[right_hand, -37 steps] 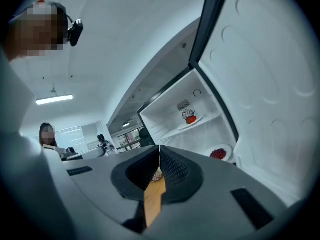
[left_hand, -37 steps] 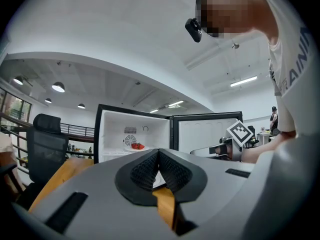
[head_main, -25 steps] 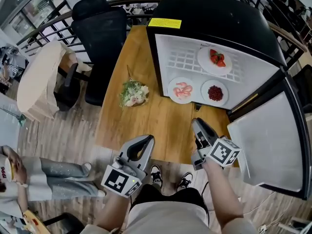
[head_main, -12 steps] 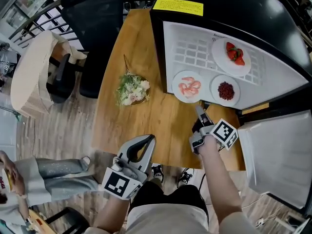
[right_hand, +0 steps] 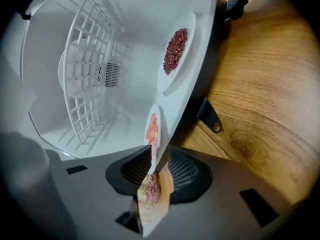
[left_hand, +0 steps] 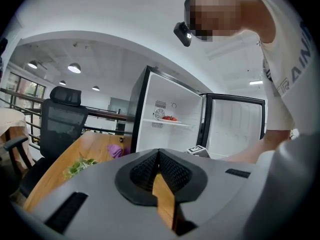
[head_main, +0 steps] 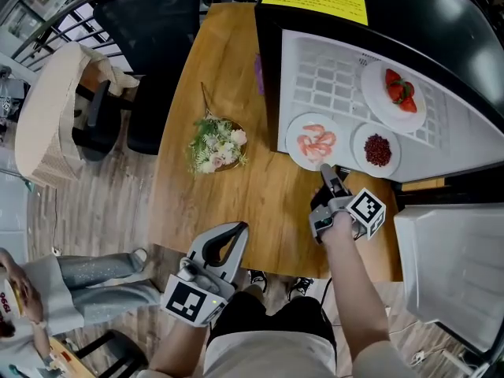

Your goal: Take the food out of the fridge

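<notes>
Right gripper (head_main: 327, 172) has moved forward from the near table edge to the mouth of the fridge (head_main: 441, 22). It now sits at the near rim of the shrimp plate (head_main: 317, 142).

- Right gripper view: the plate's rim (right_hand: 154, 126) runs edge-on between the two pads. The jaws are drawn in almost fully and pinch the rim.
- Left gripper (head_main: 239, 228) has kept its place low over the near table edge. Its jaws are closed tip to tip with nothing between them; only bare table shows through the gap in its own view (left_hand: 158, 151).

Reading: the grasp on the first dish looks made, so the pull-out is probably next. No food has left the fridge yet.

Containers:
- Fridge stands on the wooden table (head_main: 220, 69), with its door (head_main: 449, 266) swung wide to the right.
- Fridge floor, front edge: shrimp plate, holding pink shrimp. Just beside it to the right is a second white plate (head_main: 376, 150) holding a heap of small dark-red pieces.
- Wire shelf (head_main: 331, 81) above: a third plate (head_main: 398, 89) with strawberries.
- On the table, left of the fridge and well apart from it: a leafy bunch with pale flowers (head_main: 214, 146).
</notes>
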The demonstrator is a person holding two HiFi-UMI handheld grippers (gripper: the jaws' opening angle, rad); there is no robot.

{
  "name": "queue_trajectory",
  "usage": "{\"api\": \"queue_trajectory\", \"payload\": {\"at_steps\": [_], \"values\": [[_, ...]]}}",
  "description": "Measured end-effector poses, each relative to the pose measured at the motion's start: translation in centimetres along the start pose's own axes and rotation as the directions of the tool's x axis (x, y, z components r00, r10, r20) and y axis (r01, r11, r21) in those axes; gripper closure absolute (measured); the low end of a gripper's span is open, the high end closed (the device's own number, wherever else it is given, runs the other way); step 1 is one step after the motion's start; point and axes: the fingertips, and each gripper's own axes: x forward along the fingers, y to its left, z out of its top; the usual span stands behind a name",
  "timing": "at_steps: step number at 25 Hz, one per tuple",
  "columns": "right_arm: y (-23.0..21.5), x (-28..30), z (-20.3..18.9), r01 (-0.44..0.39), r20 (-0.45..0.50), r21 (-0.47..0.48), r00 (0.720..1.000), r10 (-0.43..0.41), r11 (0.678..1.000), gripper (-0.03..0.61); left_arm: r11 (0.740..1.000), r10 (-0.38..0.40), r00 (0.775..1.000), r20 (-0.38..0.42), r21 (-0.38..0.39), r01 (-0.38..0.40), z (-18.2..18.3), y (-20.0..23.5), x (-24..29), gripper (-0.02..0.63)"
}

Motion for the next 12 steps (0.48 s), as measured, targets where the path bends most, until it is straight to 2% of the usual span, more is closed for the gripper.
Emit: {"api": "queue_trajectory", "payload": {"at_steps": [7, 12], "values": [[0.06, 0.45, 0.27, -0.025, 0.017, 0.055, 1.000, 0.024, 0.998, 0.538, 1.000, -0.012, 1.000, -0.011, 0.002, 0.012, -0.40, 0.46, 0.25, 0.604], [0.29, 0.32, 0.45, -0.063, 0.036, 0.095, 0.998, 0.060, 0.993, 0.551, 1.000, -0.028, 0.999, -0.026, -0.010, 0.027, -0.94, 0.18, 0.25, 0.604]]}}
